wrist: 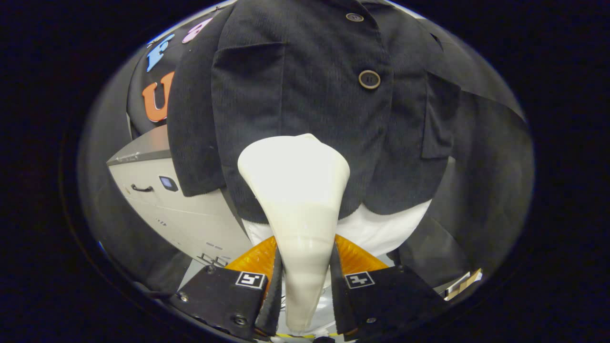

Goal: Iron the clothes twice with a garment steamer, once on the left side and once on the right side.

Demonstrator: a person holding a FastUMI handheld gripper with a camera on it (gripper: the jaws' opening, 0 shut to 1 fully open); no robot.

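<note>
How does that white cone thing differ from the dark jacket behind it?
The garment steamer is cream, smooth and rigid, clamped in the claw; the jacket is black, ribbed, soft and hangs free. The steamer is slim and tapered; the jacket spreads wide, with buttons and pockets.

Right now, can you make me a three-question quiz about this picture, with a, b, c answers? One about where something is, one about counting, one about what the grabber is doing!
1. Where is the steamer head?
a) against the front of the dark jacket
b) lying on the grey cabinet
c) behind the jacket

2. How many buttons show on the jacket?
a) none
b) two
c) five

3. What is the gripper doing?
a) open, holding nothing
b) shut on the steamer
c) pinching a sleeve

Answers: 1 a, the white head sits over the jacket's lower front. 2 b, one button above another. 3 b, both fingers press the steamer's neck.
</note>
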